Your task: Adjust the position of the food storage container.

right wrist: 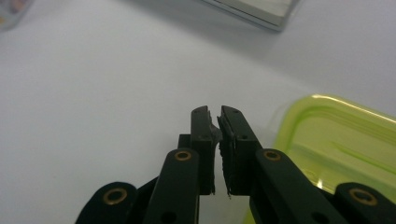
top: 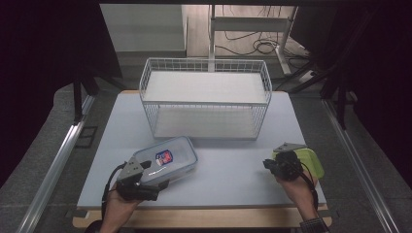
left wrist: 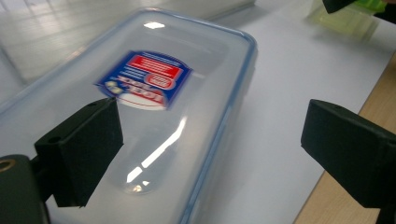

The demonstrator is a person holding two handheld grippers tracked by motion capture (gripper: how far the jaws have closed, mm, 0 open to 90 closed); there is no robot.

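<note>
Clear box [top: 165,160] w/ blue-rimmed lid and red-blue label lies near the surface's [top: 228,170] front-left corner, one end angled toward the middle. Left tool [top: 145,175] sits at the box's near end, jaws spread wide: in the left tool view one pad [left wrist: 81,151] hangs over the lid [left wrist: 187,79], the other stands out past the box's side above bare surface, close to the front edge. Pads press on nothing; can't tell whether the near pad touches the lid, prob. just above it.

Right tool [top: 268,164] is near the front-right corner, tips pointing toward the middle. Jaws pressed almost together, only a thin slit between the pads, nothing in it. Green box [right wrist: 336,154] lies right beside that tool, on its right-edge side, partly under the hand [top: 299,187] in the high view.

Wire basket [top: 205,97] stands at the back-centre of the surface, well apart from both boxes.
</note>
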